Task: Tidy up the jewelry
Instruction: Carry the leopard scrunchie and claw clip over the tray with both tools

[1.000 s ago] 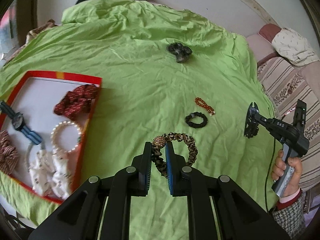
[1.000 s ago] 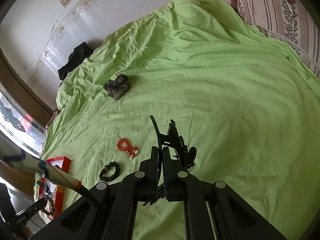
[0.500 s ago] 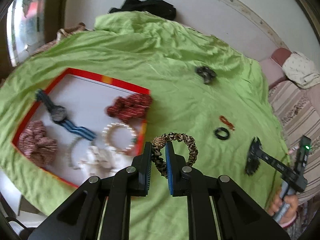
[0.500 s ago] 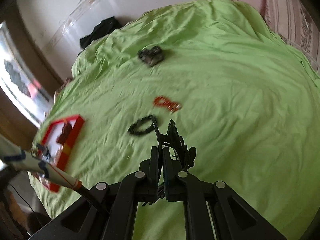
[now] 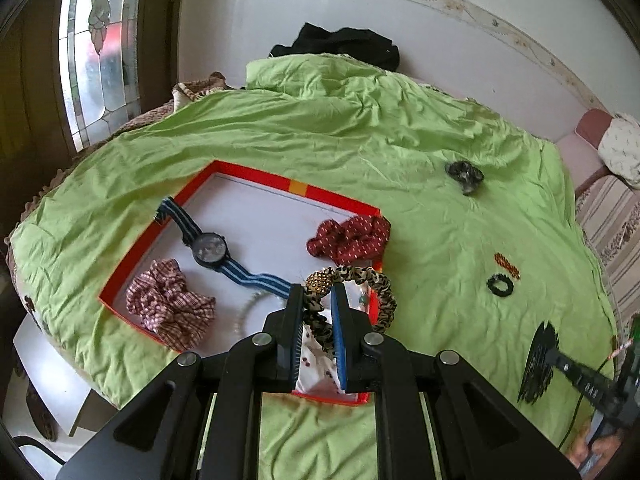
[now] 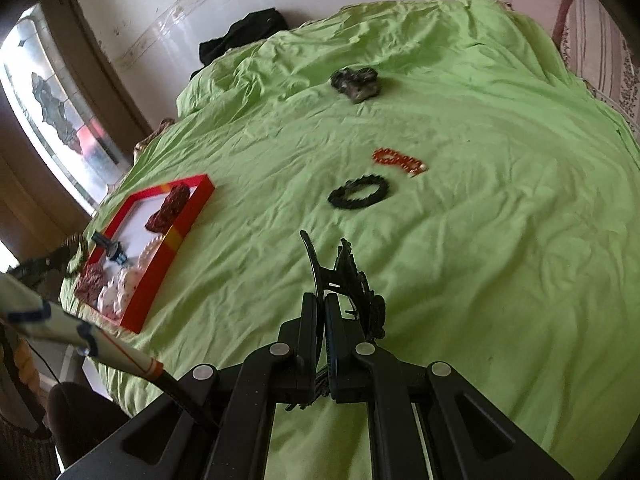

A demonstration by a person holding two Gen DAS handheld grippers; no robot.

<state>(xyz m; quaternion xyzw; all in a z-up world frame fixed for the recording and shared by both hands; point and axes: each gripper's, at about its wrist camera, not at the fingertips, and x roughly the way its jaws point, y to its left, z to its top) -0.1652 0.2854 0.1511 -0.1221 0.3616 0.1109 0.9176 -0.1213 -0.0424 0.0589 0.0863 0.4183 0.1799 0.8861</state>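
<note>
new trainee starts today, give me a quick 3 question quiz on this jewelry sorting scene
1. True or false: the left gripper is shut on a leopard-print scrunchie held over the red tray.
2. Multiple choice: what does the right gripper hold? A) black hair claw clip B) orange bead bracelet C) striped-band watch
3. Fill in: besides the orange bracelet, two loose pieces lie on the green sheet: a dark grey scrunchie and a ____ bracelet.

Key: 1 true; 2 A; 3 black
</note>
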